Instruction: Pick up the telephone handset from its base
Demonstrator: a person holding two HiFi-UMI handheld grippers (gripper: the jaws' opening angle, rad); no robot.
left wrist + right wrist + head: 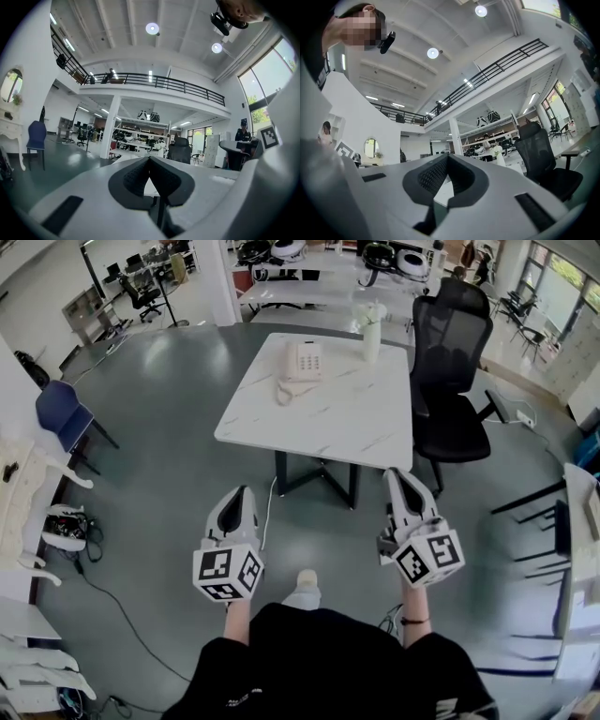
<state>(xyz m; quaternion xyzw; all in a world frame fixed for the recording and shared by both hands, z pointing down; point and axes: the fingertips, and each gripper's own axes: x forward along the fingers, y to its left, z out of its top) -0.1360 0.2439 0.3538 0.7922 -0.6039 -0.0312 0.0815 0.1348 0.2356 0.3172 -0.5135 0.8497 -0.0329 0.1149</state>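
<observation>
Grey polished floor fills a large open workroom, with a white marble-topped table standing ahead of the person. On the far part of that table sits the pale telephone, with its handset lying on the base and its cord looping on the tabletop at the near-left side. A white vase of flowers stands near the telephone on its right, apart from it. A black office chair is drawn up at the table's right edge, and a blue chair stands well off to the left.

Both grippers are held low in front of the person, well short of the table and pointing toward it. The left gripper has its jaws pressed together with nothing between them, as its own view shows. The right gripper is likewise closed and empty. Neither touches the telephone.
</observation>
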